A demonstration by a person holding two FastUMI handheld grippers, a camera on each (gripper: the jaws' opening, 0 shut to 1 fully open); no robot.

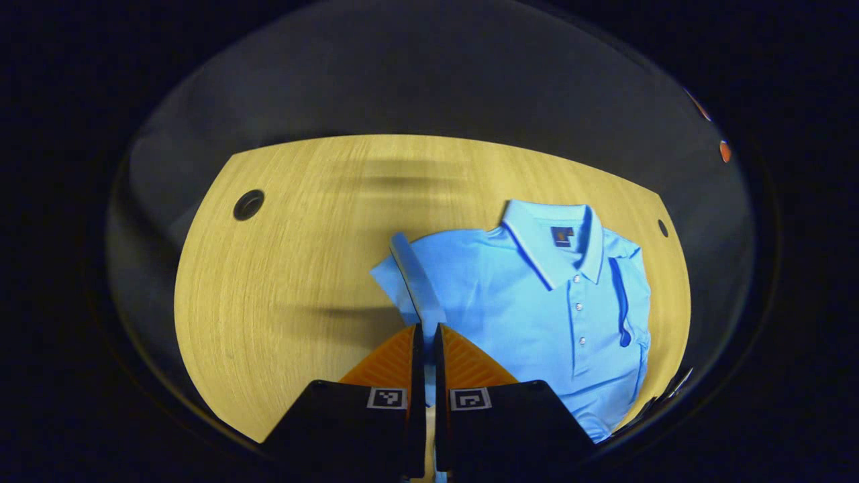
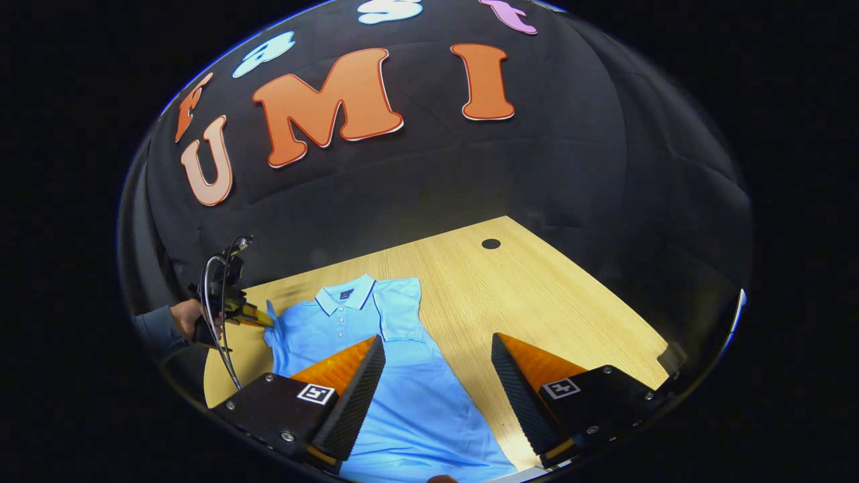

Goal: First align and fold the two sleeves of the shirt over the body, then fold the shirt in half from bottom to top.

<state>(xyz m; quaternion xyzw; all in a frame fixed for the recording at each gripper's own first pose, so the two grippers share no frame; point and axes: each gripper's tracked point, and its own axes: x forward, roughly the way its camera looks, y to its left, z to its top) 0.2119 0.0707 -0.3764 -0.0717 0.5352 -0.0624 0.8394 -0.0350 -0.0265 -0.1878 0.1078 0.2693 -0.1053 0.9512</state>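
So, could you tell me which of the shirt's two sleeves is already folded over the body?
The sleeve nearer the open right gripper lies flat on the shirt; the other sleeve is pinched in the left gripper.

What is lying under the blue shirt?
The blue shirt lies on a wooden table, whose bare top shows around it. Anything beneath the cloth itself is covered and cannot be seen.
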